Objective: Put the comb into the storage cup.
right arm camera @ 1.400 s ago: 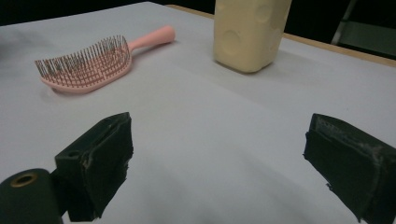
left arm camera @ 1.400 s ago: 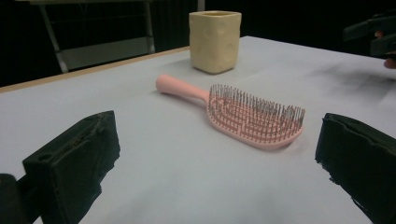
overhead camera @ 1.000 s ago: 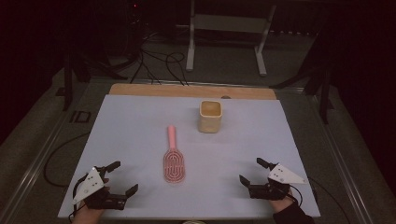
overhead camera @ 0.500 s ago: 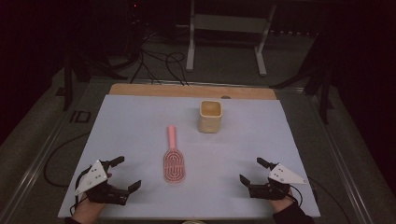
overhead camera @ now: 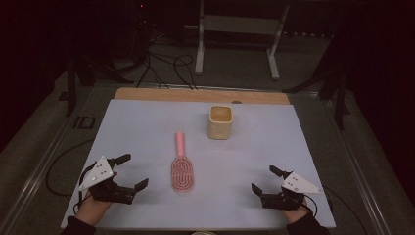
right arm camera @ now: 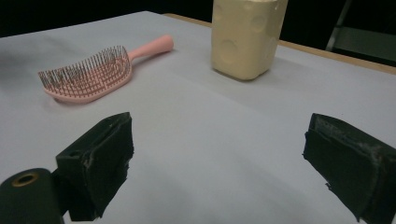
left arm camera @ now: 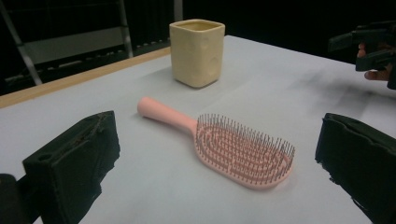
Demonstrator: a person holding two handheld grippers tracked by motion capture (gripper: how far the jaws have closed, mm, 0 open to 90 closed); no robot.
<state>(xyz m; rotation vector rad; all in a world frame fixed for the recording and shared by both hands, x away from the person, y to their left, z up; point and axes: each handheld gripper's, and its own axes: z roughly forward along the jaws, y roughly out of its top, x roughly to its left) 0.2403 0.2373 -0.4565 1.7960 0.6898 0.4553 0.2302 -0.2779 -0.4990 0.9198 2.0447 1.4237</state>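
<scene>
From the high view, your left gripper (overhead camera: 121, 172) sits at the near left of the white table (overhead camera: 274, 142), jaws spread wide and holding nothing; your right gripper (overhead camera: 266, 180) sits at the near right, equally open and empty. The pink hairbrush (overhead camera: 182, 166) lies between them, nearer your left. Its long axis runs away from you, handle toward the cream cup (overhead camera: 220, 122), bristle head toward you.

In the left gripper view, the hairbrush (left arm camera: 233, 145) lies squarely between the open jaws, bristles up, the cup (left arm camera: 196, 51) beyond its handle.

In the right gripper view, the hairbrush (right arm camera: 95, 70) sits well off to the left of the empty jaws, so your left hand probably has the easier reach, though the dim light makes depth hard to judge.
</scene>
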